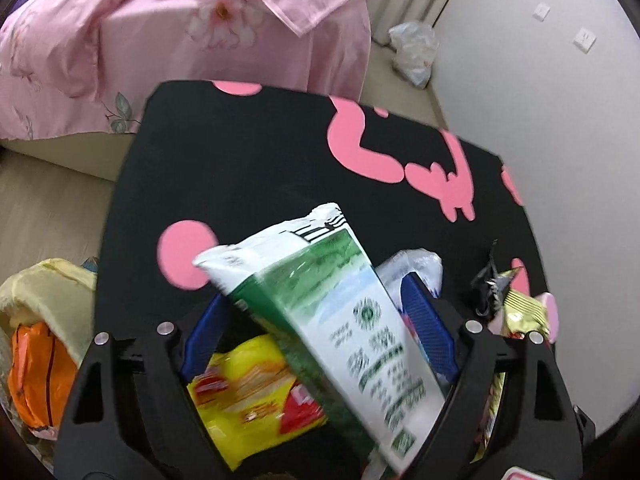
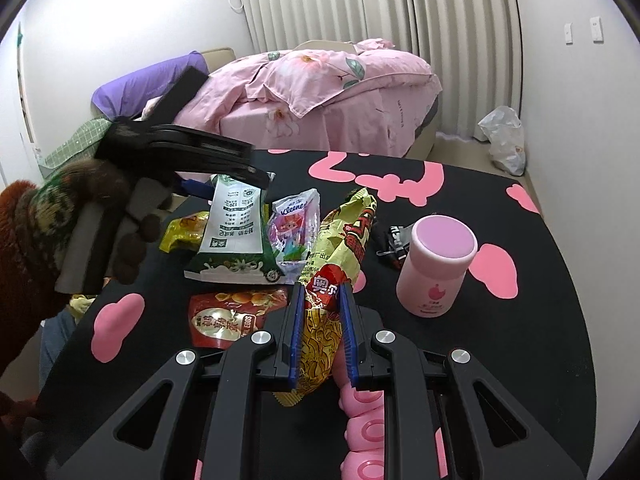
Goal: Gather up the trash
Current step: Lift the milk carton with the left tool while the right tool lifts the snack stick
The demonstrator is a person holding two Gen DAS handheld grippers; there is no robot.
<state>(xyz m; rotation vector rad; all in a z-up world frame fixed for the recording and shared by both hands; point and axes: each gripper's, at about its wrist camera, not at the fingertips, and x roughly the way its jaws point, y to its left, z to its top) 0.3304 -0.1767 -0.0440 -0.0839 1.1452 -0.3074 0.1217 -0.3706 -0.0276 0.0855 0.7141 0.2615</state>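
A green and white milk carton (image 1: 352, 312) stands tilted on the black table (image 1: 240, 160) between the fingers of my left gripper (image 1: 316, 288). Its jaws are wide apart and its blue pads do not visibly press on the carton. In the right wrist view the left gripper (image 2: 224, 184) hangs over the top of the carton (image 2: 234, 232). My right gripper (image 2: 322, 288) is shut on a yellow and red snack bag (image 2: 340, 240), which sticks up from between its pads.
A yellow chip packet (image 2: 184, 232), a Kleenex pack (image 2: 294, 224), a red pouch (image 2: 232, 316), a black wrapper (image 2: 390, 244) and a pink jar (image 2: 438, 264) lie on the table. A pink bed (image 2: 320, 92) stands behind it. A plastic bag (image 2: 504, 144) sits on the floor.
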